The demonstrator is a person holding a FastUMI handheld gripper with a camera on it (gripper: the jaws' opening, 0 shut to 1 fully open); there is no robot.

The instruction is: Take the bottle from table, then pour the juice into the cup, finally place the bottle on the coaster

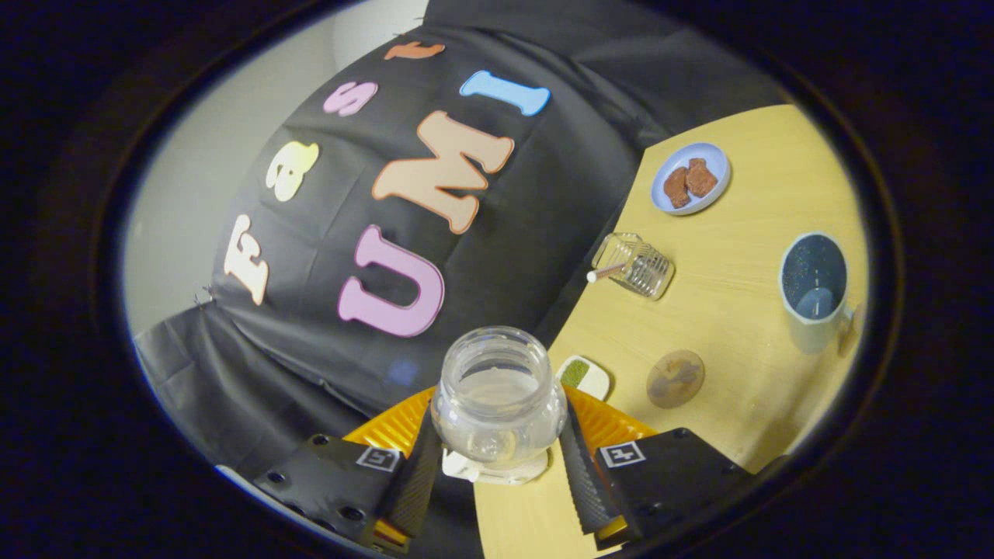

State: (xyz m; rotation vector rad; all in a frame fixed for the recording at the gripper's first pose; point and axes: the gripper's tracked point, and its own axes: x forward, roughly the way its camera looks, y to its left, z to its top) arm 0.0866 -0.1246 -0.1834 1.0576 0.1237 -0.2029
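Note:
A clear glass bottle [498, 400] with an open mouth sits between my fingers, and my gripper [497, 454] is shut on it. The whole scene is rolled, so the bottle is held tilted relative to the wooden table [745, 326]. Beyond the fingers stands a pale blue cup [815, 291] with a dark inside and a little liquid at its bottom. A round brown coaster [675, 378] lies on the table between the bottle and the cup.
A ribbed clear glass [635, 265] with a straw-like stick lies on the table further off. A blue plate [691, 178] holds two brown pieces. A small white dish [584, 376] with something green and an orange ribbed plate [598, 423] sit close behind the bottle.

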